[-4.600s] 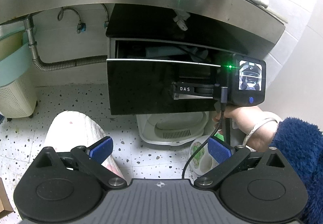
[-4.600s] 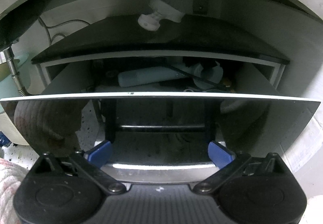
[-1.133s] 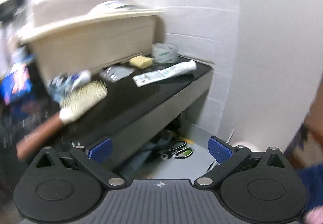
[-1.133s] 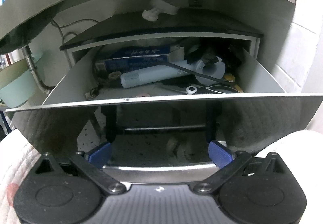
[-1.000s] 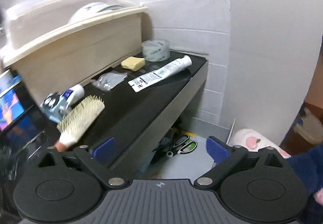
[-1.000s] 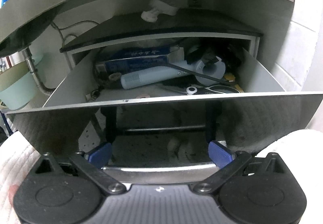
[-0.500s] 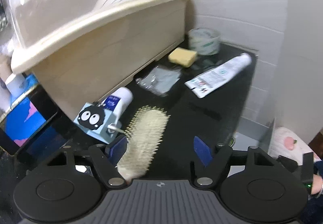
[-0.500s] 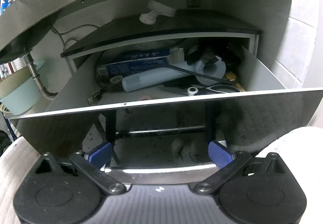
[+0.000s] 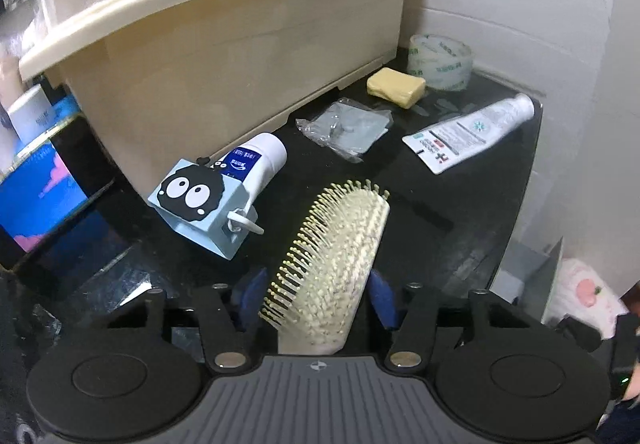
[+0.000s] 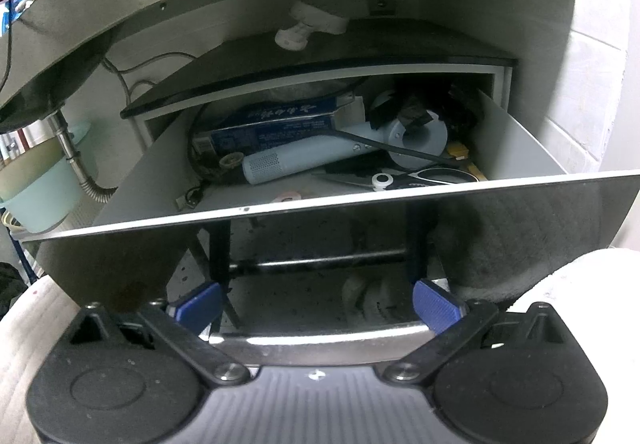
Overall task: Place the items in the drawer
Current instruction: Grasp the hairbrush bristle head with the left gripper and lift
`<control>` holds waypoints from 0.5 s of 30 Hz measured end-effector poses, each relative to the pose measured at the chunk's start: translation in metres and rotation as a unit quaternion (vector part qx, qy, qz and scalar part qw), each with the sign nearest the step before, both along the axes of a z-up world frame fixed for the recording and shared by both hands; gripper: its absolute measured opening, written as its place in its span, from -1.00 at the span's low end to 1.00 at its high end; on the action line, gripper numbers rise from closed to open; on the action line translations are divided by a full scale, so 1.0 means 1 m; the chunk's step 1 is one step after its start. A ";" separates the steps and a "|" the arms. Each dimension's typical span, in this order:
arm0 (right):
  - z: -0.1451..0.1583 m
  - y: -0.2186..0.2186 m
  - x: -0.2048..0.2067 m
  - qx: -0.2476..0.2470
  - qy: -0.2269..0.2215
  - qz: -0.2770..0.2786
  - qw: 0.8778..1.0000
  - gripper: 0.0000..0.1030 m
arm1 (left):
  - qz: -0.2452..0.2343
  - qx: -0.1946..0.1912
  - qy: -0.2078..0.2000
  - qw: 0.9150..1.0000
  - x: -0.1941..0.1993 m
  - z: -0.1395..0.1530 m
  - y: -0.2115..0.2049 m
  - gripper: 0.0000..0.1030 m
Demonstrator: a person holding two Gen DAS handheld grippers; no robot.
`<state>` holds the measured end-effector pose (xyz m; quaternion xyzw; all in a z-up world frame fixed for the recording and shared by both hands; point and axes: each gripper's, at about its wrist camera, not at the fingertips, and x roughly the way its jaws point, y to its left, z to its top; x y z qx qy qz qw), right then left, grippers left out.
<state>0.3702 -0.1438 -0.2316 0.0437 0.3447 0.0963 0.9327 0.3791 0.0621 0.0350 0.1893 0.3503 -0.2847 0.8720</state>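
Gripping: the left claw [image 9: 314, 300] is closed around the hairbrush [image 9: 334, 264] near its neck, bristles facing left.
Hairbrush: its head rests on the black desk [image 9: 472, 211], pointing away from the claw.
Nearby on the desk: a blue cartoon-face box [image 9: 200, 203], a white bottle [image 9: 256, 159], a plastic bag [image 9: 346, 127], a toothpaste tube [image 9: 468, 131], a yellow sponge [image 9: 396, 87] and a tape roll [image 9: 440, 61], beside a cream bin [image 9: 240, 55].
Right claw [image 10: 316, 304]: spread wide, straddling the drawer's handle [image 10: 316, 336], its pads apart from the bar.
Drawer [image 10: 520, 147]: pulled open under the desk, holding a blue box [image 10: 276, 127], a pale blue cylinder [image 10: 304, 159] and scissors [image 10: 400, 177].
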 end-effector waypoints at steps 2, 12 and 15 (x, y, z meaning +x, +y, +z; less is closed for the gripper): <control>0.000 0.000 0.000 0.000 0.000 0.000 1.000 0.99 | -0.015 0.003 0.003 1.000 -0.007 -0.001 -0.004 -0.01; -0.001 0.002 0.000 -0.001 0.000 0.003 1.000 0.99 | -0.012 0.007 -0.001 1.000 -0.014 -0.004 -0.005 0.46; -0.001 0.002 0.000 -0.001 0.000 0.005 1.000 0.99 | -0.006 -0.011 0.010 1.000 -0.011 -0.005 -0.002 0.46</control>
